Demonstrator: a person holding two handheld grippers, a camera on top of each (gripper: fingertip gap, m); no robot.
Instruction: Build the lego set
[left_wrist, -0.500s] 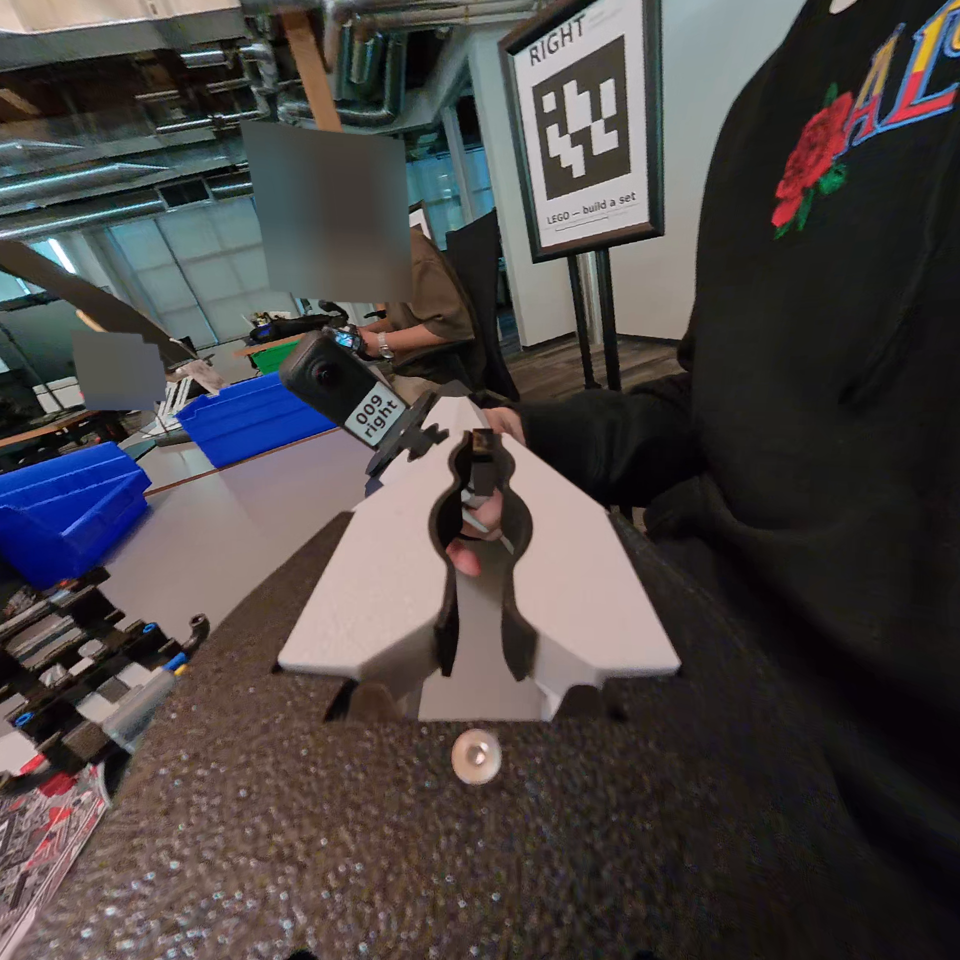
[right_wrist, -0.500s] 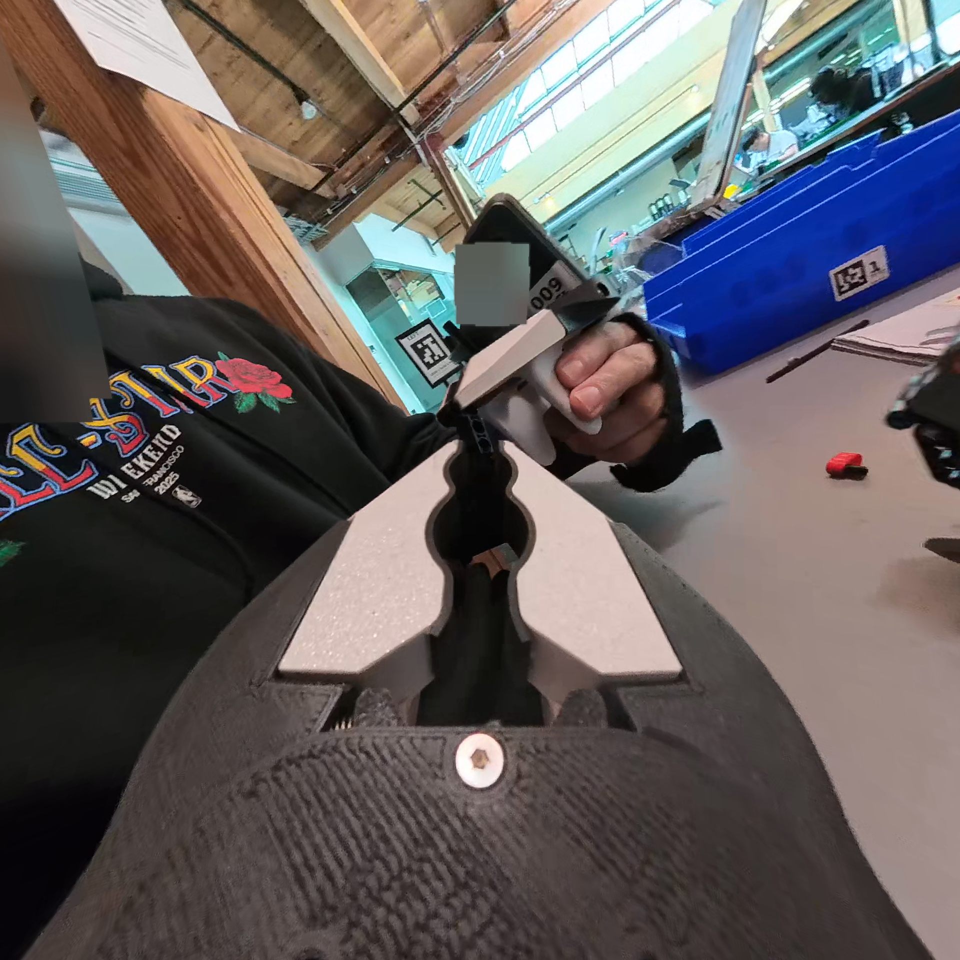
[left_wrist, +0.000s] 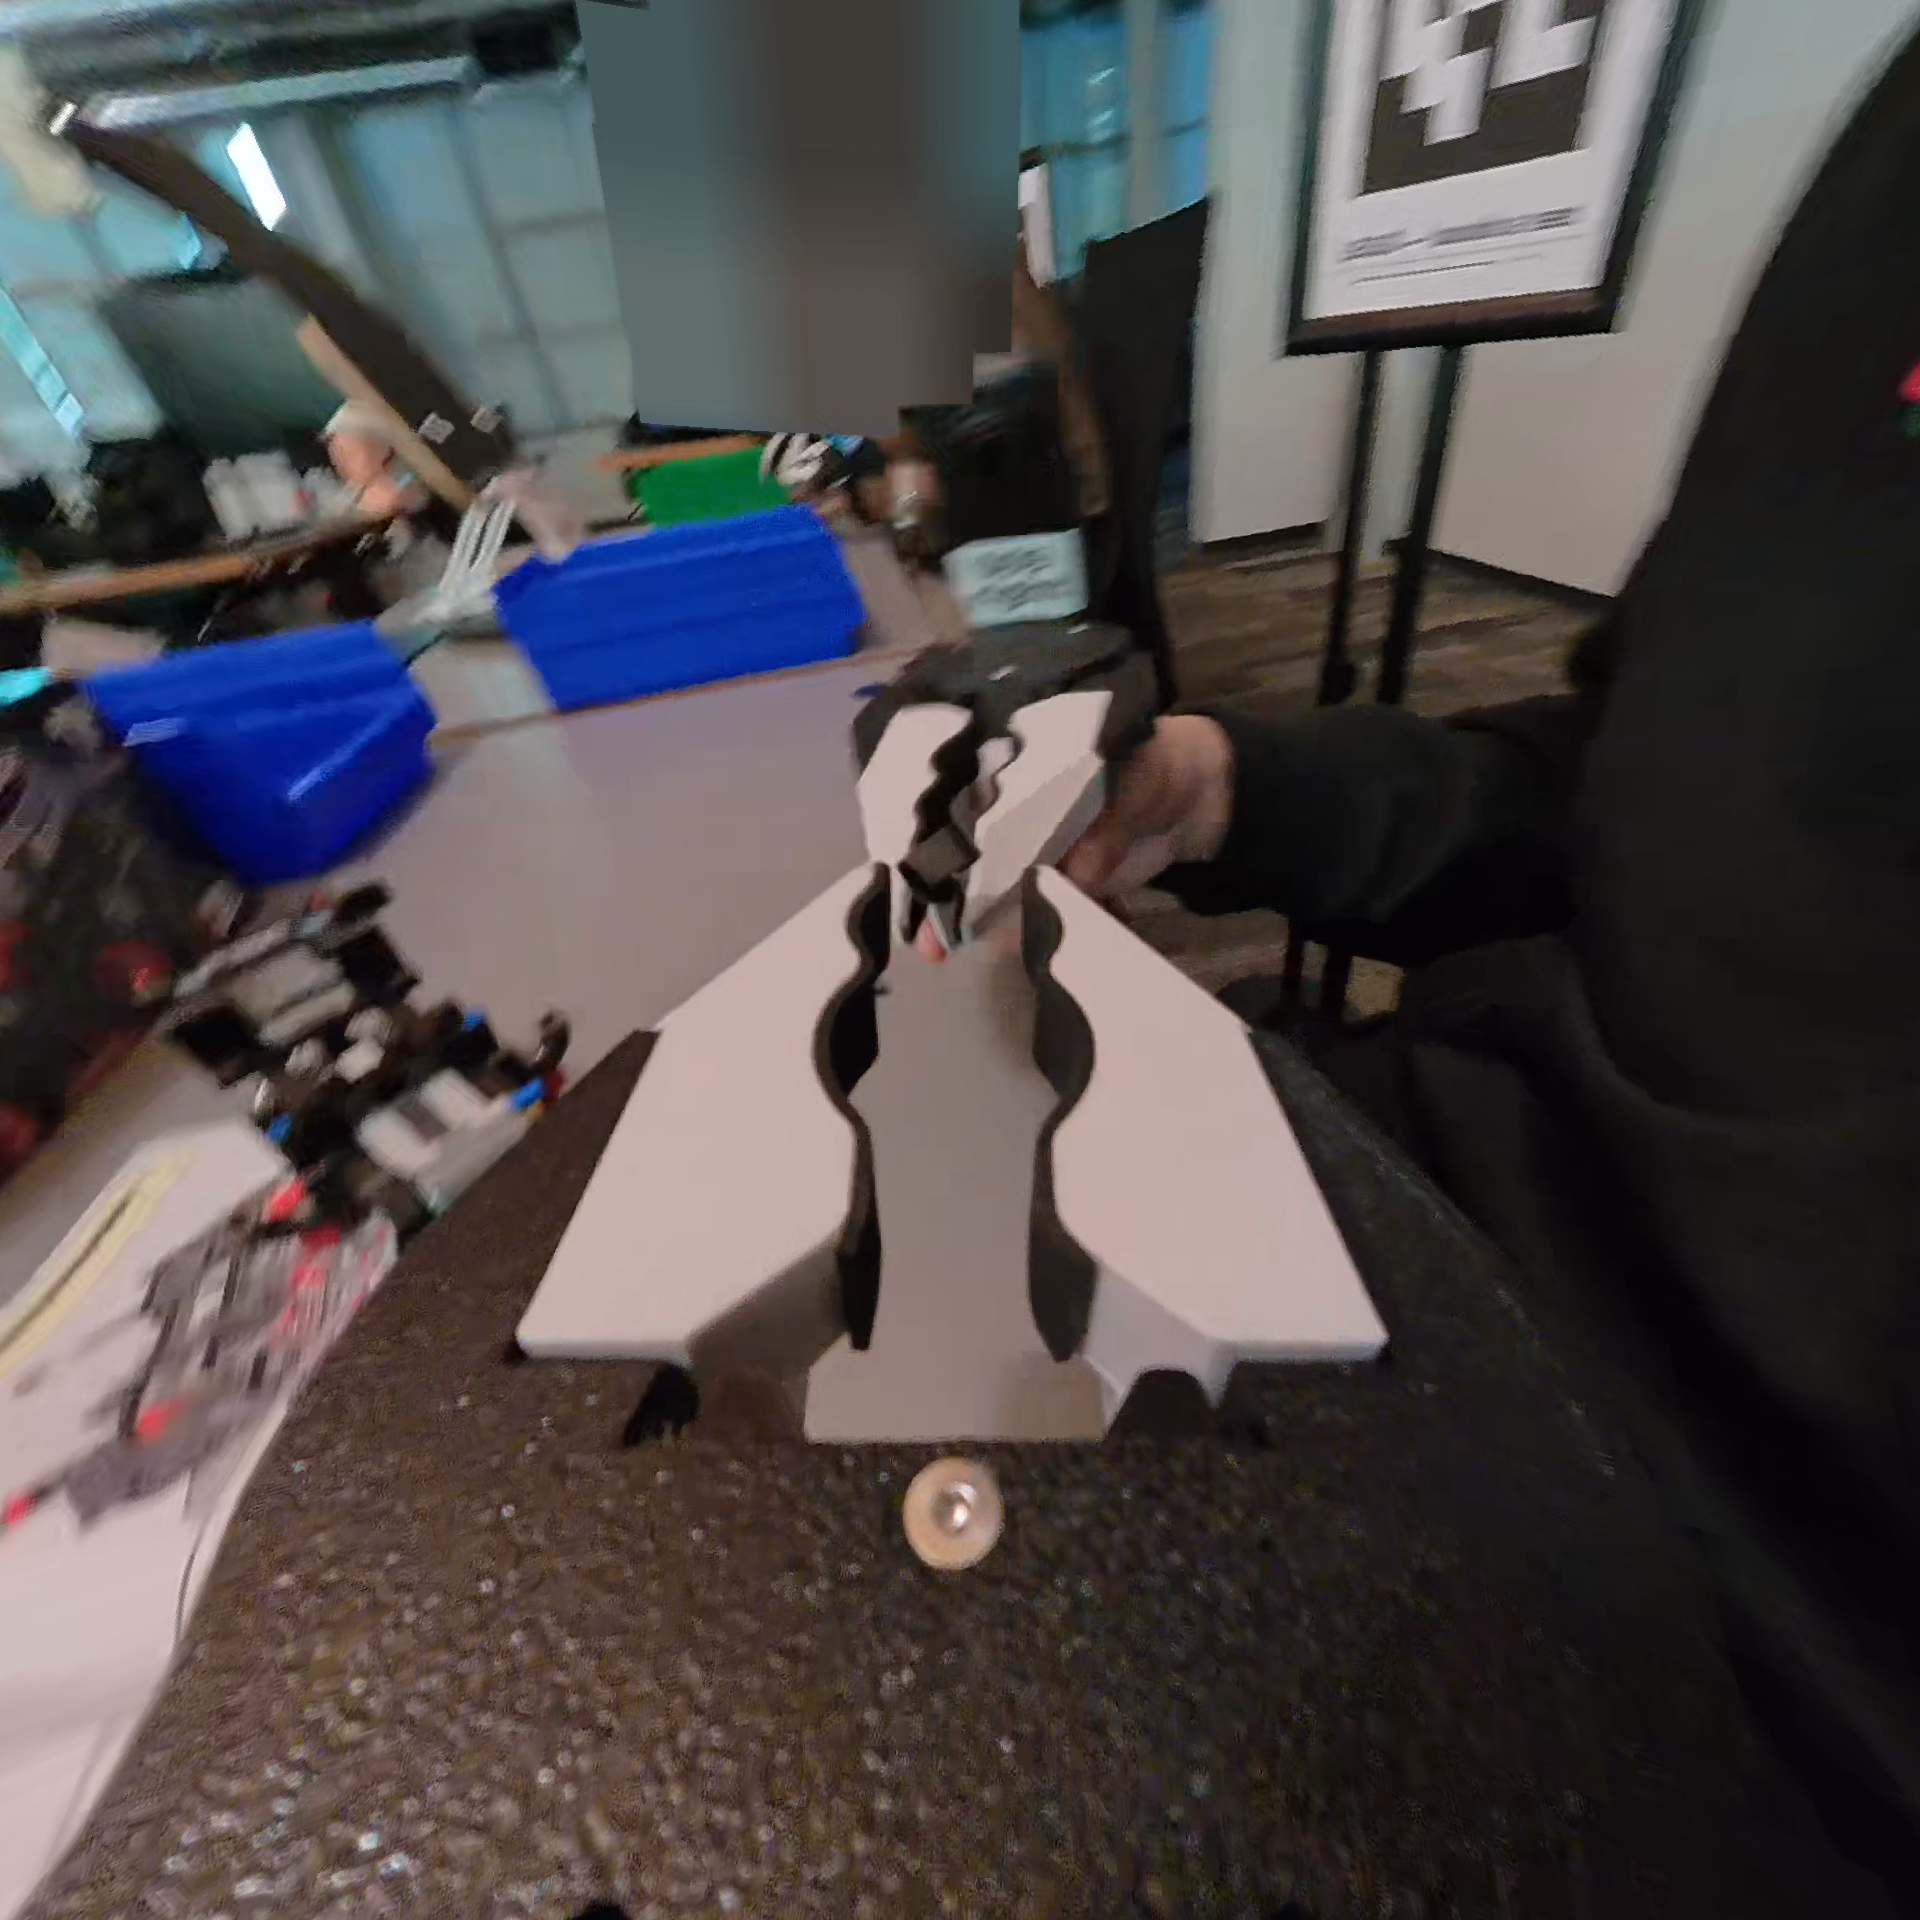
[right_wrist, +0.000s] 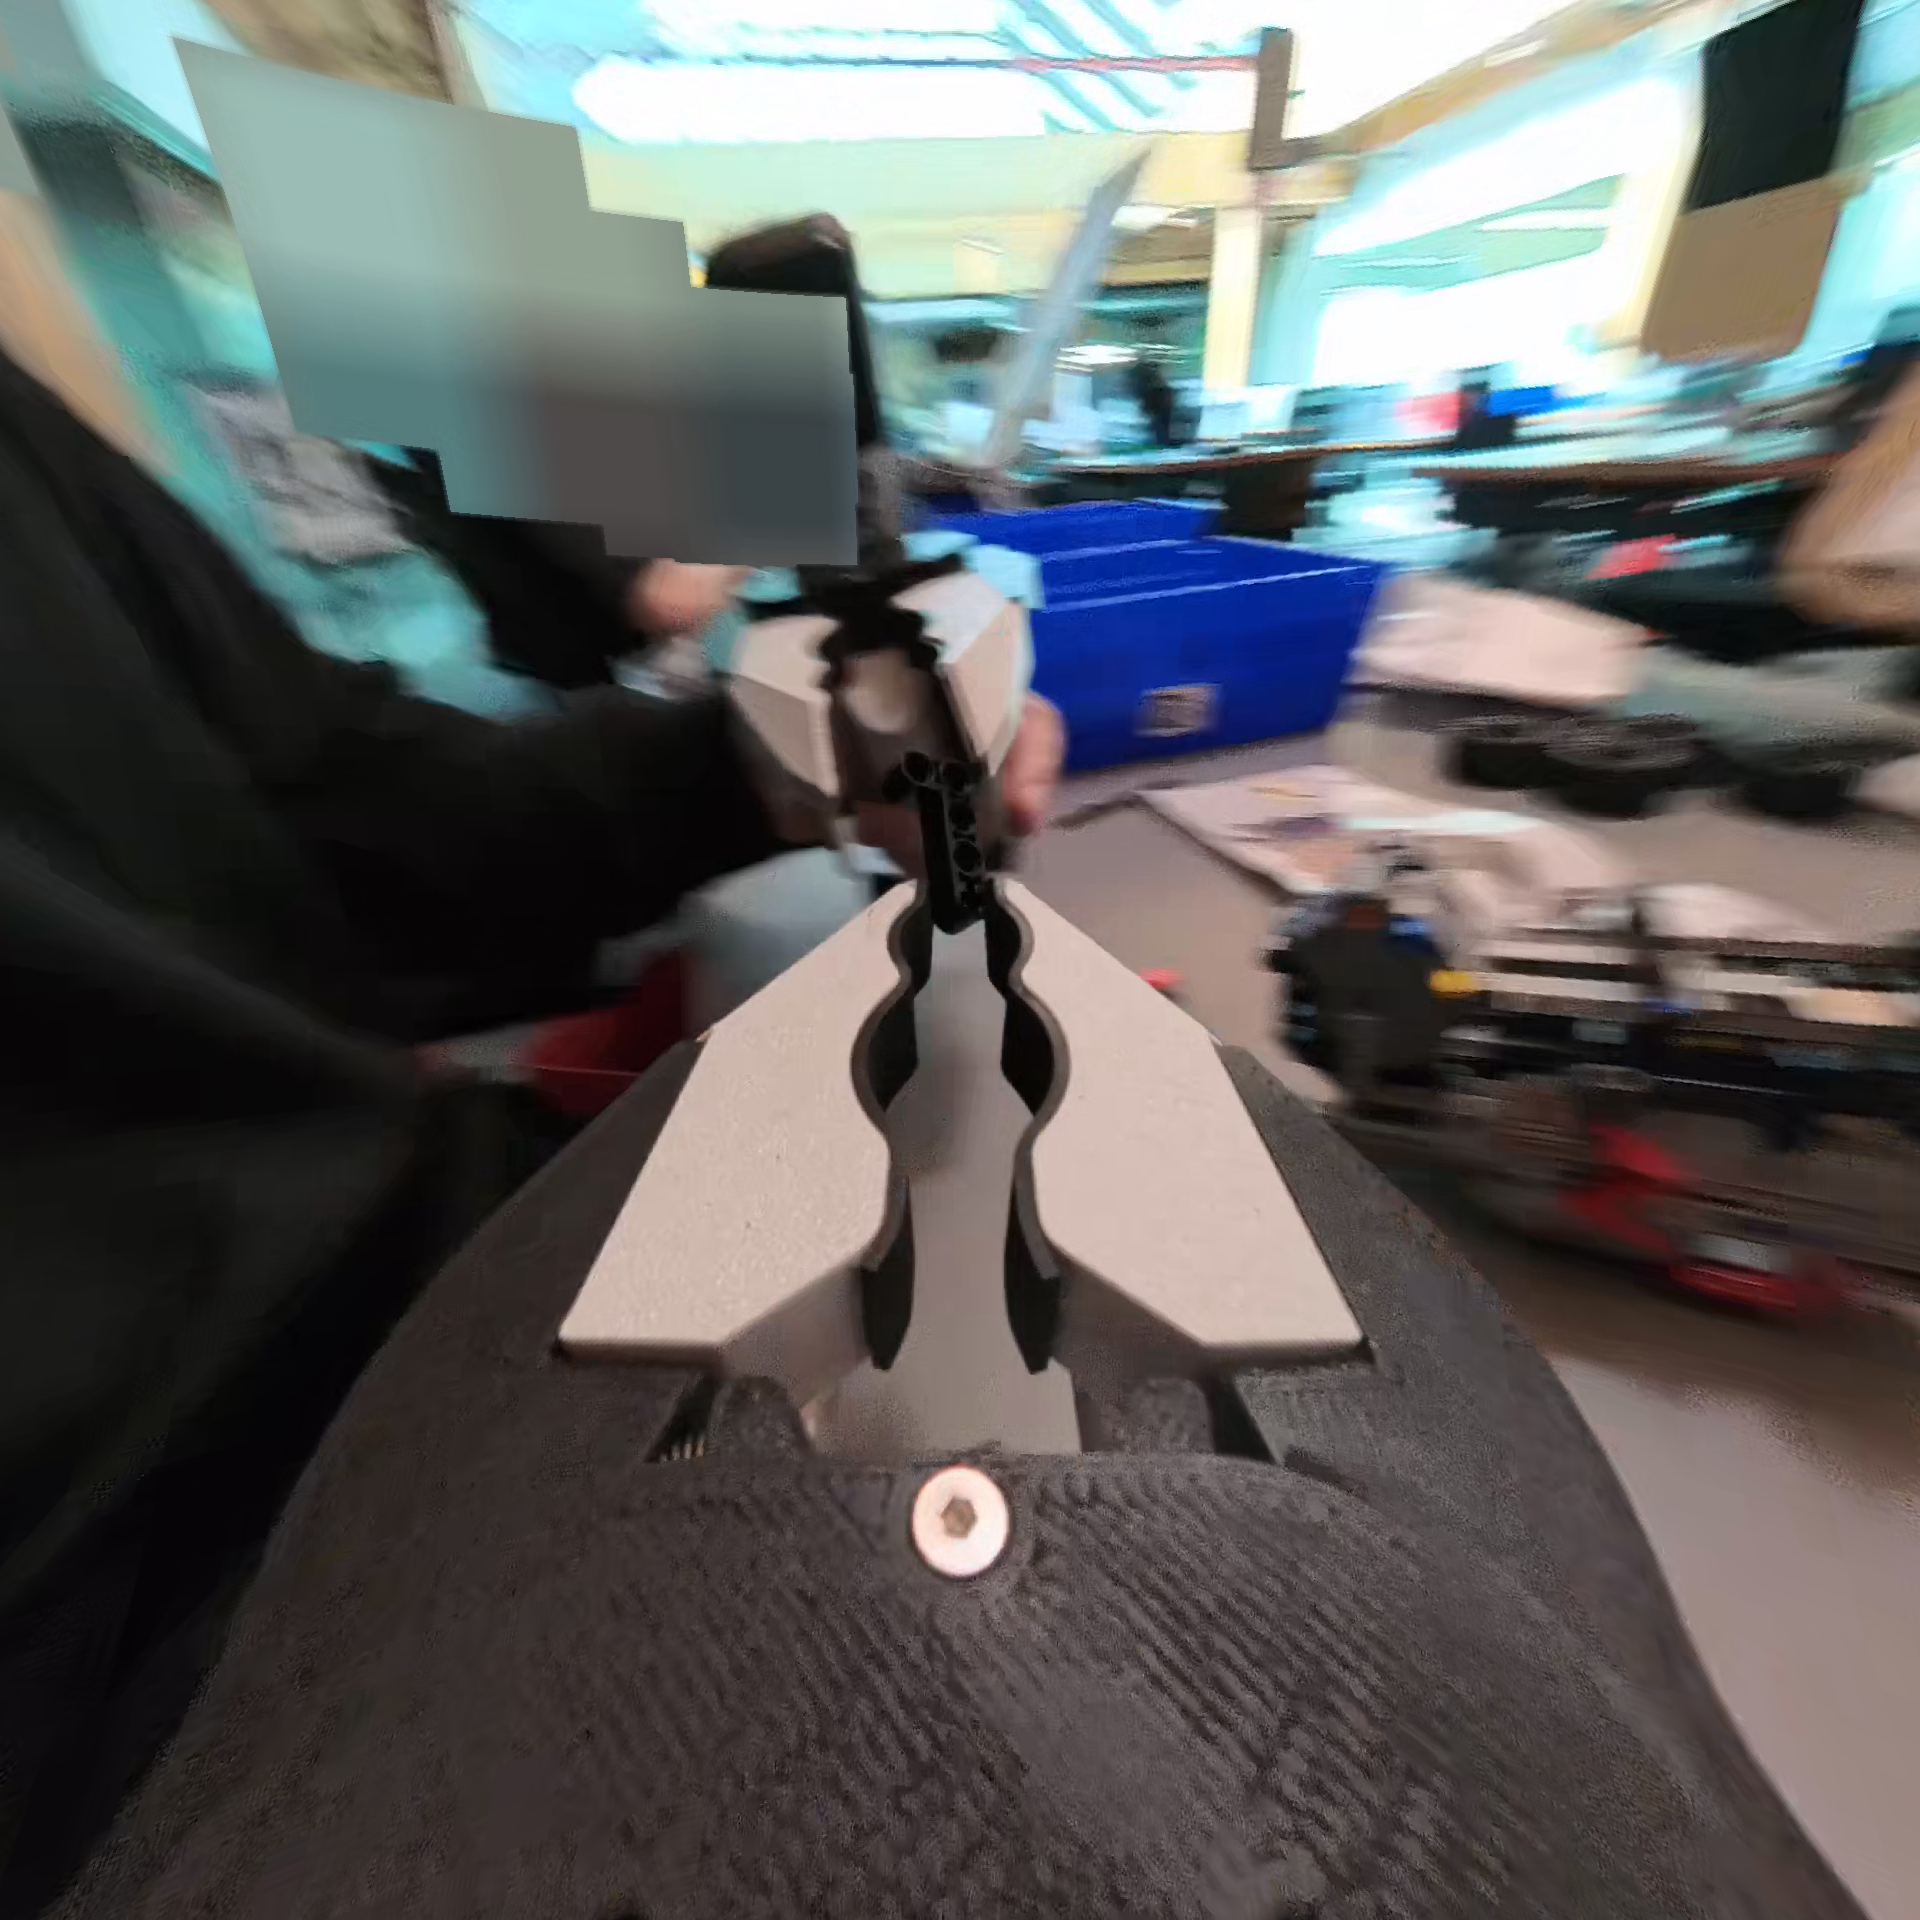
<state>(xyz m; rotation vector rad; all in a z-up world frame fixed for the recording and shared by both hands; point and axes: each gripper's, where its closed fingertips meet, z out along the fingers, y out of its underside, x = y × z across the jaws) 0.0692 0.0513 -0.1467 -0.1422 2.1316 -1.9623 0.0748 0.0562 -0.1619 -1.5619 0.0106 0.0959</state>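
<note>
A black, hole-studded Lego beam (right_wrist: 958, 844) stands pinched at the tips of the right gripper (right_wrist: 954, 914), whose pale, grainy fingers (right_wrist: 769, 1174) with wavy black inner edges are narrowed onto it. Just beyond the beam, the left gripper (left_wrist: 961, 894) faces it with jaws parted and nothing between them, the two tools almost tip to tip above the grey table (left_wrist: 644, 831). Farther from the beam, a part-built model (left_wrist: 364, 1060) of black, grey and red pieces sits beside the printed instruction booklet (left_wrist: 104, 1403); much assembly appears to remain, this beam among the pieces not yet fitted. Glossy blue plastic bins (left_wrist: 675, 603) stand behind.
</note>
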